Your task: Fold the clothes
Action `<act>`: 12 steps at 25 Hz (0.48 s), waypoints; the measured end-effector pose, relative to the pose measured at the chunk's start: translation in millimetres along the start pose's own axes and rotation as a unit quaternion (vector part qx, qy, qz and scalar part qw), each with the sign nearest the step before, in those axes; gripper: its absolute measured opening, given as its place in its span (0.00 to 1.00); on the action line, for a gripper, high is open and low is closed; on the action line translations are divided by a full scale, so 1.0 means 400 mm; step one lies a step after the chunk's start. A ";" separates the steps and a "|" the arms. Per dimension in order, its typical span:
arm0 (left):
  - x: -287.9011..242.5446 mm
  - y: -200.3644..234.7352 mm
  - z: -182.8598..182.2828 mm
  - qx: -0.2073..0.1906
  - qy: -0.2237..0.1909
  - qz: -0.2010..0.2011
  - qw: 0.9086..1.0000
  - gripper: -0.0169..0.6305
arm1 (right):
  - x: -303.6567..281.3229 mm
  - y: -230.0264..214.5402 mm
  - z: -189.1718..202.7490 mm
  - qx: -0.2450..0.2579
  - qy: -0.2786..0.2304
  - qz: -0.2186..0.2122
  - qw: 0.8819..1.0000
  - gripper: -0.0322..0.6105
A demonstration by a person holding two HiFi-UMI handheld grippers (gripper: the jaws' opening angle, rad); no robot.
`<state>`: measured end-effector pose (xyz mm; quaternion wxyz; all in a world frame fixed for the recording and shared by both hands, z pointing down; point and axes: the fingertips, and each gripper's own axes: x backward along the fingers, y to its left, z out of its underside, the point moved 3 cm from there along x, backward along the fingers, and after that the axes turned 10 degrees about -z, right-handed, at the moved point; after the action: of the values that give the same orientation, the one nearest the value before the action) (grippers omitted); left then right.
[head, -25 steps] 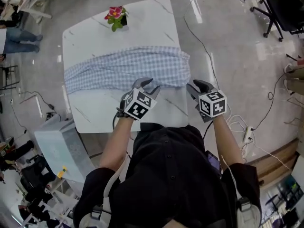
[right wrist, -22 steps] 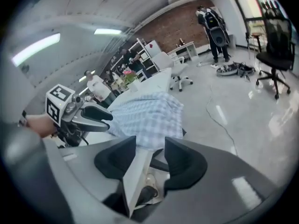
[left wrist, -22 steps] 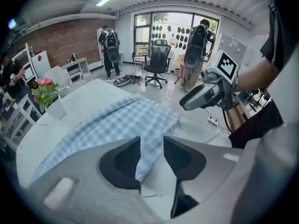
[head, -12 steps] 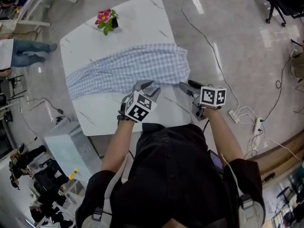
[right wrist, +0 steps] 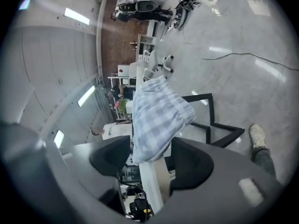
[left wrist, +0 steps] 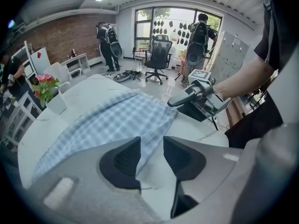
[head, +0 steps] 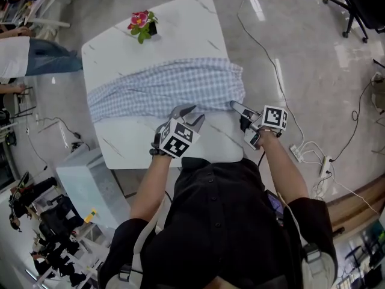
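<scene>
A blue checked garment (head: 168, 89) lies spread across the white marble table (head: 180, 29), its right end at the table's right edge. My left gripper (head: 191, 113) hovers at the garment's near hem, jaws a little apart. In the left gripper view (left wrist: 150, 141) only table top and the hem (left wrist: 107, 125) show in the gap. My right gripper (head: 239, 111) lies rolled on its side at the table's right edge. Its jaws have just been opening. In the right gripper view (right wrist: 150, 146) the garment's corner (right wrist: 156, 115) and the table's edge sit in line with the gap, untouched by the pads.
A potted pink flower (head: 143, 24) stands at the table's far left corner. Cables (head: 264, 59) and a power strip (head: 298, 152) lie on the floor to the right. A grey cart (head: 78, 185) stands near the table's left front corner. An office chair (left wrist: 159, 55) and people stand farther off.
The right gripper has rolled onto its side, sunk toward the table's right edge and spread its jaws wider. The left gripper has stayed by the near hem.
</scene>
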<state>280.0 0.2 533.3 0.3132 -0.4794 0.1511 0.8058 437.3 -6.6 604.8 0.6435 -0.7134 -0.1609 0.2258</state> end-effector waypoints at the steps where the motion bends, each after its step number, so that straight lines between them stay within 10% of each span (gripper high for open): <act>1: 0.002 0.001 0.002 0.001 0.002 0.000 1.000 0.27 | 0.001 -0.006 -0.013 -0.016 -0.009 -0.012 1.000 0.47; 12: 0.006 0.020 0.012 0.007 0.009 -0.004 1.000 0.27 | 0.021 -0.020 -0.118 -0.060 -0.074 -0.065 0.993 0.15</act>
<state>270.8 -2.6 533.1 0.3182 -0.4852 0.1574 0.7991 469.9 -41.2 615.0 0.5990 -0.7203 -0.2676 0.2254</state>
